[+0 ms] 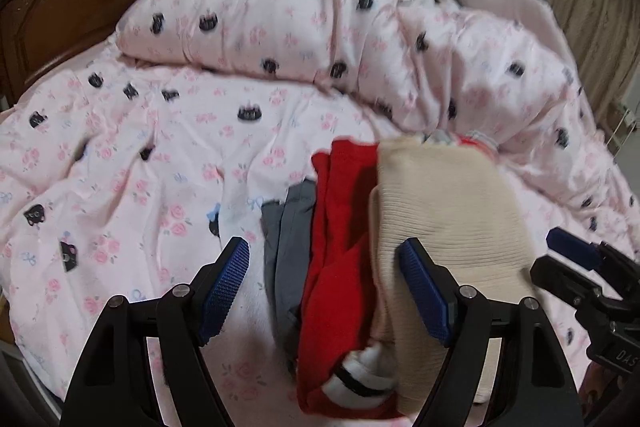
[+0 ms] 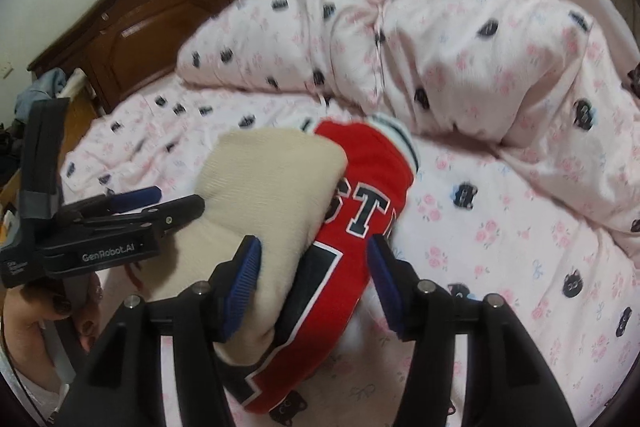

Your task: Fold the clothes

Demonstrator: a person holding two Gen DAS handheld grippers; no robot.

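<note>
Stack on the bed (image 1: 160,155): grey garment (image 1: 286,247), red jersey (image 2: 360,211), beige knit (image 1: 448,219) look folded. Left gripper (image 1: 324,291) and right gripper (image 2: 314,283) fingers spread, gripping nothing. Remaining work unclear.

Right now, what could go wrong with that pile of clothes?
1. The pile leans: the beige top lies over the red jersey, so a nudge may spill the folds.
2. Both grippers are open and close: the left gripper straddles the red and grey piece, so it may pinch several layers.
3. The duvet bunches just behind and could catch the clothes.
</note>
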